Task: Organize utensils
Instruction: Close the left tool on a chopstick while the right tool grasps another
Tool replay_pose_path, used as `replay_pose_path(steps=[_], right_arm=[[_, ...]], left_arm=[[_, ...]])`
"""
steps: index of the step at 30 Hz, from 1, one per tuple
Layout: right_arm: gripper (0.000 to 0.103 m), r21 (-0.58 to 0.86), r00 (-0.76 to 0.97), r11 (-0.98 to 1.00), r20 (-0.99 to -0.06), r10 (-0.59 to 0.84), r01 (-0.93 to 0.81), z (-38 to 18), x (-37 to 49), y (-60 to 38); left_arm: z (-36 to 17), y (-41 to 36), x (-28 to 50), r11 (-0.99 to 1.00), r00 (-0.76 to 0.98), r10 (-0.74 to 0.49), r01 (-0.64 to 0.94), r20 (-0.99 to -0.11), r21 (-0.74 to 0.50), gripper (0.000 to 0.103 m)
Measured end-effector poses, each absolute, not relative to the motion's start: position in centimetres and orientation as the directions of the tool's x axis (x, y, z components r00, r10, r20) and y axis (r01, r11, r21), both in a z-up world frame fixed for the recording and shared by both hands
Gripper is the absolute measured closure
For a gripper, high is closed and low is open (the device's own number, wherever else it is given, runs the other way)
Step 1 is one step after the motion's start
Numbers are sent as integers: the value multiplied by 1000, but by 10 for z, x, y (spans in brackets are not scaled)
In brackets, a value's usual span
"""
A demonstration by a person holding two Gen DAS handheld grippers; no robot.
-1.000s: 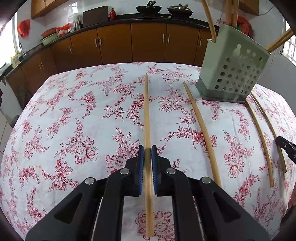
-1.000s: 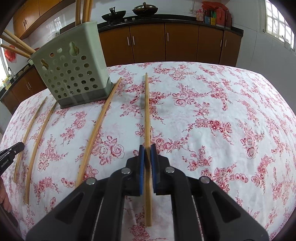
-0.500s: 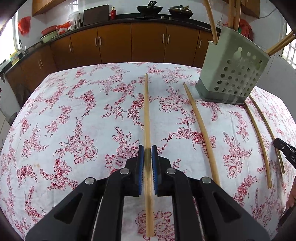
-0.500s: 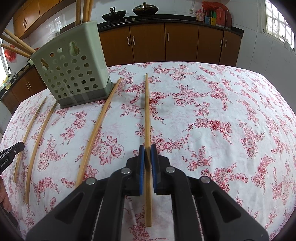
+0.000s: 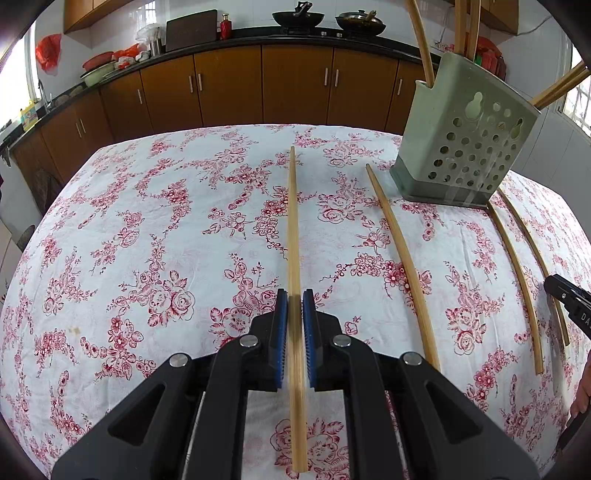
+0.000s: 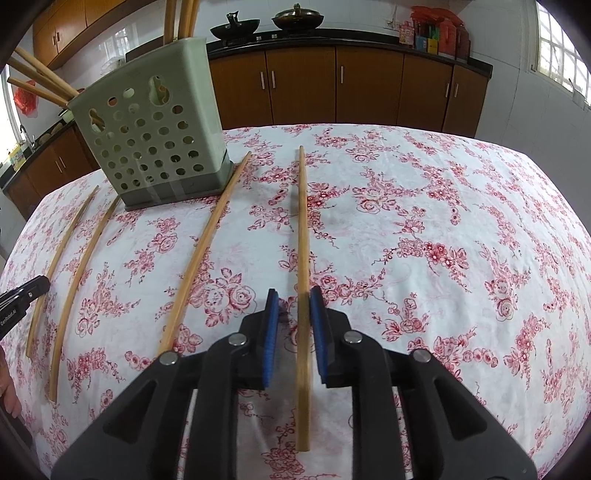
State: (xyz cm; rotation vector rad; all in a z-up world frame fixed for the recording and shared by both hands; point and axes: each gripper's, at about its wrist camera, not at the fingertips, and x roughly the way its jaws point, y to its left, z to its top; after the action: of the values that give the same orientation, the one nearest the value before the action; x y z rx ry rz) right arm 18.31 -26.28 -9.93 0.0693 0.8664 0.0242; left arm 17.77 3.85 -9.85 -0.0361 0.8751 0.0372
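On a kitchen table, the left gripper pinches a bamboo chopstick between its blue pads, the stick running lengthwise through the narrow gap, its near end at the table's near edge and its tip pointing toward the far edge. The right gripper stands spread around a second chopstick; that stick lies flat on the cloth, close against the right-hand pad and clear of the left-hand one.

In the right wrist view, a third chopstick lies just left of the straddled one, its far tip beside the base of a pale green perforated utensil holder. Two more chopsticks rest side by side toward the table's left edge, their far ends near the holder's other side. The same holder appears in the left wrist view, with the loose chopstick to its left and the pair to its right. Several chopsticks already stand in the holder, some leaning out over its rim.

A white tablecloth printed with red roses covers the table. Beyond its far edge run brown wooden cabinets under a dark countertop, where two woks sit on a stove; a window lights the right wall.
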Motion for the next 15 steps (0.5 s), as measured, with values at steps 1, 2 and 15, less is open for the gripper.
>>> replay_pose_path(steps=[1, 2, 15], right_arm=[[84, 72, 647, 997, -760, 50, 7, -99, 183, -263], [84, 73, 648, 997, -760, 51, 7, -99, 183, -263], [84, 60, 646, 998, -763, 30, 25, -98, 173, -262]], left_arm=[[-99, 38, 178, 999, 640, 18, -47, -768, -17, 93], [-99, 38, 178, 999, 640, 18, -47, -768, -16, 93], [-97, 37, 157, 999, 641, 12, -44, -767, -22, 85]])
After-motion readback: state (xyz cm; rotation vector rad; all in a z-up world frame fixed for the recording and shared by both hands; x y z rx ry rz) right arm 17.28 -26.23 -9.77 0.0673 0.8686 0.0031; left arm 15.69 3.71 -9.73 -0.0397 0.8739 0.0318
